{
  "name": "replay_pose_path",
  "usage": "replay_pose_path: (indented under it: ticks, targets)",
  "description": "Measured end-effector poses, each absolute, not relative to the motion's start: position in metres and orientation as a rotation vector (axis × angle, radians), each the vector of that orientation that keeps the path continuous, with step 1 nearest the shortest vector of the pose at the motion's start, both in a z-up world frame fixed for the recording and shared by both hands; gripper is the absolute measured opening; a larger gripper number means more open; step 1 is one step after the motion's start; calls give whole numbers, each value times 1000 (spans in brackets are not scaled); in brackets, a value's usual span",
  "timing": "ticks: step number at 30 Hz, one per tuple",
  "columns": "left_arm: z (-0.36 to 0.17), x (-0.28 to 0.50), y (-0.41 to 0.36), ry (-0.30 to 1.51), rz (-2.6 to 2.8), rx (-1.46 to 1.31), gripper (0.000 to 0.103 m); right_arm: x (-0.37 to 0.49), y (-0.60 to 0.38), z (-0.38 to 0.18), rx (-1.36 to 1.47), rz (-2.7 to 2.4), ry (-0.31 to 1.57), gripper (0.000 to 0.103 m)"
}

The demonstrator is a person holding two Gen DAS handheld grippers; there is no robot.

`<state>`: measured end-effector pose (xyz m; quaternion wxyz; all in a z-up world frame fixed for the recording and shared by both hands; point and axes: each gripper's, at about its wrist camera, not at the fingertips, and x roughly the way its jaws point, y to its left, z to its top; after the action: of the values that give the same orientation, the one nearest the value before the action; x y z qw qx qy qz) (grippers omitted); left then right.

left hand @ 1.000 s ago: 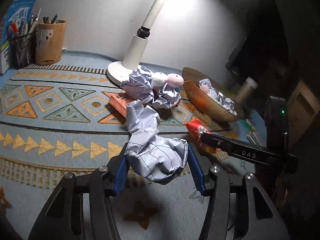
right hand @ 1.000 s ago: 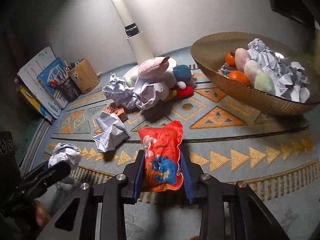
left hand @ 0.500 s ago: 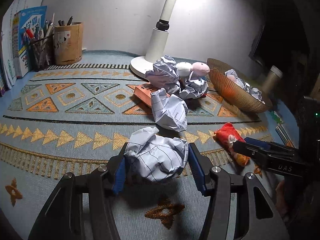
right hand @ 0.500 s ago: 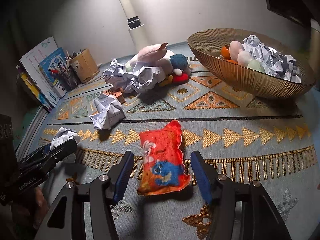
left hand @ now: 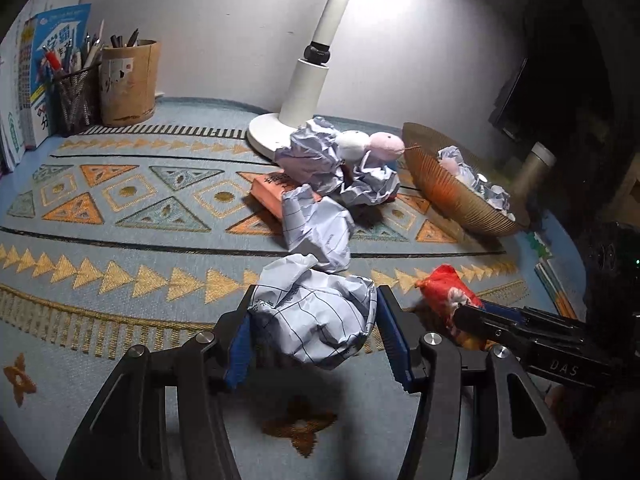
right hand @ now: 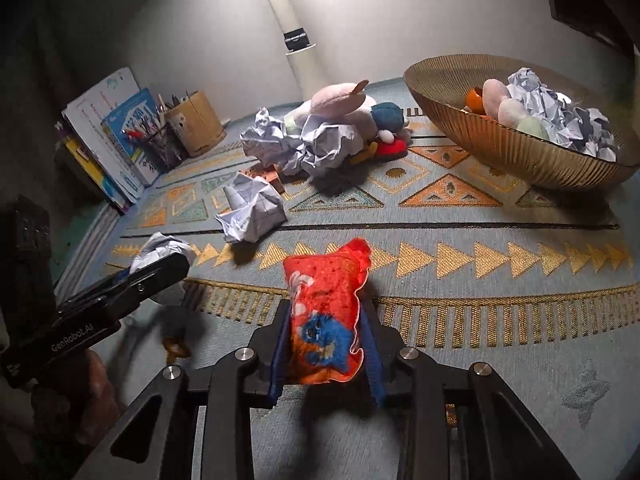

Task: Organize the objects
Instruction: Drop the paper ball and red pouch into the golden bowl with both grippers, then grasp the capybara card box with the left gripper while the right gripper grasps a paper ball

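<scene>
My left gripper is shut on a crumpled ball of lined paper, blue pads pressing both its sides just above the patterned mat. In the right wrist view that ball shows at the left gripper's tip. My right gripper is closing on a red plush pouch with a blue figure, pads squeezing its sides. From the left wrist view the pouch pokes out of the right gripper at lower right. A ribbed golden bowl at back right holds paper balls, eggs and oranges.
Another crumpled sheet lies mid-mat by an orange booklet. Behind it, plush toys and more paper wads sit against the white lamp base. Pen holders and books line the back left. A person's hand holds the left gripper.
Half a second ago the right gripper stood open around the red pouch lying on the mat; now it is closed on it again. The left gripper keeps its paper ball.
</scene>
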<state>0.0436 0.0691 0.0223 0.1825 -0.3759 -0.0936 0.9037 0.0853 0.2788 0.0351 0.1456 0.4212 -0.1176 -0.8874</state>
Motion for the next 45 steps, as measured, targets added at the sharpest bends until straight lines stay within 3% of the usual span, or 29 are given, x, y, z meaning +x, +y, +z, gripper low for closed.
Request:
replay_pose_path:
  ticks: [9,14,16,17,18,26,33,36,39,45]
  targets:
    - [122,-20,183,-142,2412,-777,53,89,387,168,788,-2919,-453,31]
    - [123,-69,237,-194,2343,-775,55,46,426,175,813,-2990,-569,35]
    - [116,-81,255,-175,2313,-785,74,21,442,162,902,-2909,-670,38]
    - [111,-86,261,-171,2329,-804,93,10,450,154,936,-2877,-710,41]
    - [105,-89,262,-176,2356,-819,95,3,456,147,971,-2874,-732,42]
    - [111,-38,189,-250,2369,-789,95,34,438,133,977,-2781,-740,43]
    - [106,22,80,-298,2655,-778,95,67,356,147,879,-2684,-594,52]
    - [67,27,45,-354,2754,-892,95,76,313,119,905,-2741,-456,56]
    - [26,28,33,-349,2777,-993,95,73,271,76,1048,-2901,-178,56]
    - [12,32,39,-221,2810,-1018,95,59,254,27,1188,-2805,-202,56]
